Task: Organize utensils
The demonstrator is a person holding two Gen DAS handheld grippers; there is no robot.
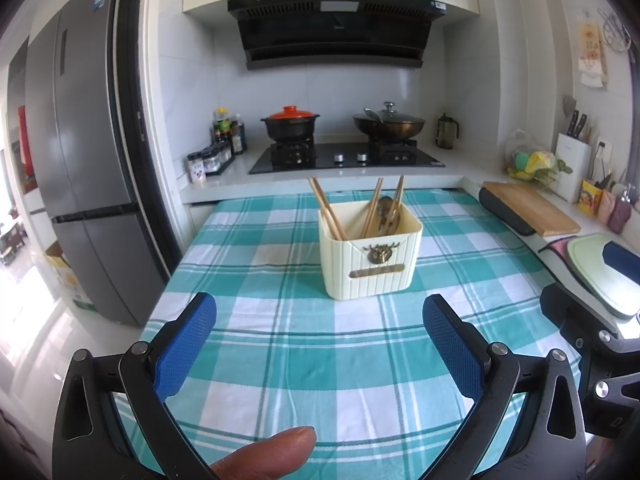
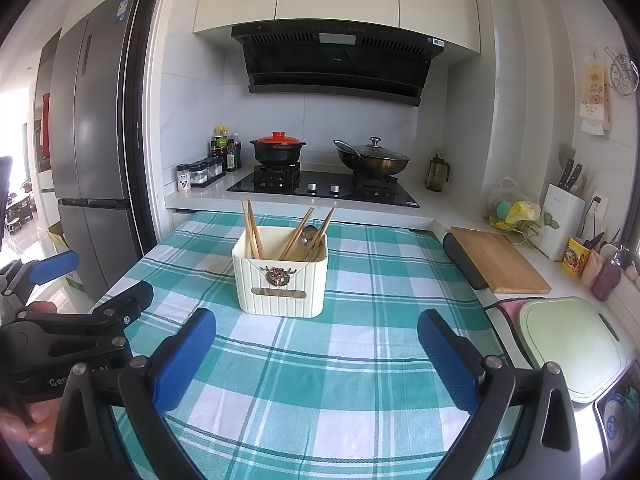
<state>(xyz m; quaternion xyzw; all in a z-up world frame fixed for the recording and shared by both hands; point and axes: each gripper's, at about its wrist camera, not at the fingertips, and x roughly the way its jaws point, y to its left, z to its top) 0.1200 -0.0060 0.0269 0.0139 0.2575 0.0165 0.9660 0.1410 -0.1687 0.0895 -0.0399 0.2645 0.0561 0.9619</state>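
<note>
holder: cream ribbed utensil box [image 1: 370, 262], upright on the bench, mid-cloth, ahead of both my grippers; brass stag emblem on its front face
chopsticks: wooden pairs [image 1: 326, 208] standing in the box, leaning; one bunch at its left side, others [image 2: 298, 234] toward the right
spoon: metal spoon [image 1: 386, 210] in the box among the right-hand chopsticks, bowl up
left gripper: my left gripper [image 1: 320, 320] hovers above the cloth, near side of the box, not touching it; fingers [image 1: 188, 348] spread wide, nothing between them
right gripper: my right gripper [image 2: 316, 334] just beside the left one, also short of the box; fingers [image 2: 450, 360] wide apart, nothing held
thumb: my fingertip [image 1: 268, 454] at the bottom edge of the left view
bench: covered with teal and white plaid cloth [image 1: 304, 364], bare apart from the box
right of bench: wooden cutting board [image 2: 498, 266] on the counter, pale green board [image 2: 572, 352] nearer me
behind: gas hob [image 1: 348, 156] with black clay pot, red lid [image 1: 290, 122] on the left burner, lidded wok [image 1: 388, 124] on the right
back left: sauce bottles and spice jars [image 1: 218, 148] beside the hob
above: black range hood [image 1: 334, 30]
far left: grey fridge [image 1: 80, 168]
far right: white knife block [image 2: 560, 216] against the wall
</note>
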